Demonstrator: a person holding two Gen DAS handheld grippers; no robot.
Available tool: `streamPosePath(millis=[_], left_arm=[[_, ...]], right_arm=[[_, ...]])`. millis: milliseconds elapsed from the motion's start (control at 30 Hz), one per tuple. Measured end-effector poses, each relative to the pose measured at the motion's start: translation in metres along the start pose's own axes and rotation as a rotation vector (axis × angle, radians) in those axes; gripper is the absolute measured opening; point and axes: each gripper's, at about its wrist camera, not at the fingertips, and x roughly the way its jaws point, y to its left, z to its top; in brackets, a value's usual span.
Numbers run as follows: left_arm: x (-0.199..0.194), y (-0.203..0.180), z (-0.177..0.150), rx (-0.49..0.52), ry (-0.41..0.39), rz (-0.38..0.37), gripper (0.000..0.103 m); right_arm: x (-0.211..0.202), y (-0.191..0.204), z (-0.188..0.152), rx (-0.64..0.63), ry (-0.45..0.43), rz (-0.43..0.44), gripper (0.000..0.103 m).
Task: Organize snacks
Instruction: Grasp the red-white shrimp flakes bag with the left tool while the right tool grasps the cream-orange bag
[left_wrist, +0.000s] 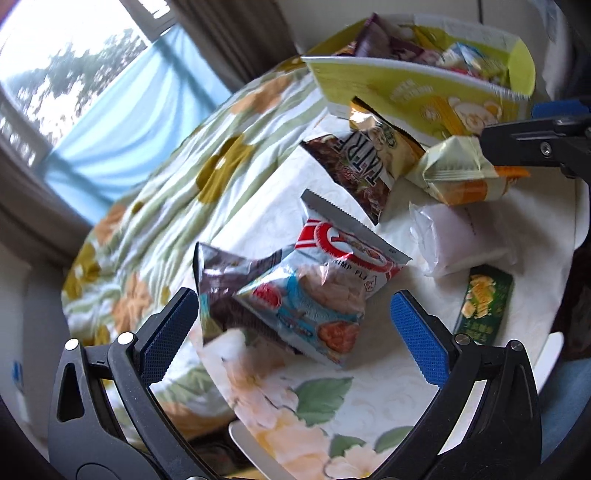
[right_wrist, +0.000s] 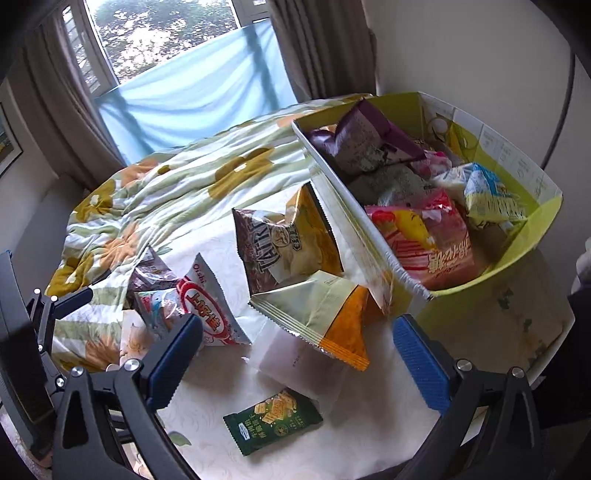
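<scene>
1. The left gripper (left_wrist: 293, 325) has its fingers spread wide, with the red-and-white shrimp snack bag (left_wrist: 332, 291) lying between and just beyond them, touched by neither pad.
2. The right gripper (right_wrist: 297, 354) is also spread and holds nothing; the pale green and orange packet (right_wrist: 317, 317) lies just ahead of it, overlapping a translucent white packet (right_wrist: 295, 365).
3. All loose snacks lie on the desk (right_wrist: 332, 443), which is covered in a cream floral cloth.
4. A small dark green cracker packet (right_wrist: 271, 419) lies nearest, between the right fingers.
5. A brown and yellow chip bag (right_wrist: 288, 243) lies farther off, its right edge against the yellow-green box (right_wrist: 480, 306).
6. That box stands at the far right and holds a purple bag (right_wrist: 365, 144), a pink and red bag (right_wrist: 432, 240) and a pale blue-and-yellow packet (right_wrist: 487, 199).
7. A dark brown wrapper (left_wrist: 221, 280) lies partly under the left of the shrimp bag.
</scene>
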Motion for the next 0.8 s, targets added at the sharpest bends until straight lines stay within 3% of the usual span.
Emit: streamPosePath(millis=[133, 300, 600, 800], left_arm=[[0.019, -0.014, 0.006, 0.111, 0.003, 0.027, 0.103], [0.043, -0.027, 0.011, 0.185, 0.021, 0.003, 0.103], [0.075, -0.03, 0.015, 0.211, 0.054, -0.06, 0.102], [0.087, -0.025, 0.016, 0.206, 0.075, -0.106, 0.08]], right_arm=[[0.015, -0.006, -0.003, 0.045, 0.013, -0.024, 0.103], [0.035, -0.018, -0.004, 0.116, 0.036, -0.039, 0.103], [0.065, -0.031, -0.008, 0.286, 0.078, -0.021, 0.103], [0.07, -0.036, -0.003, 0.353, 0.07, -0.001, 0.103]])
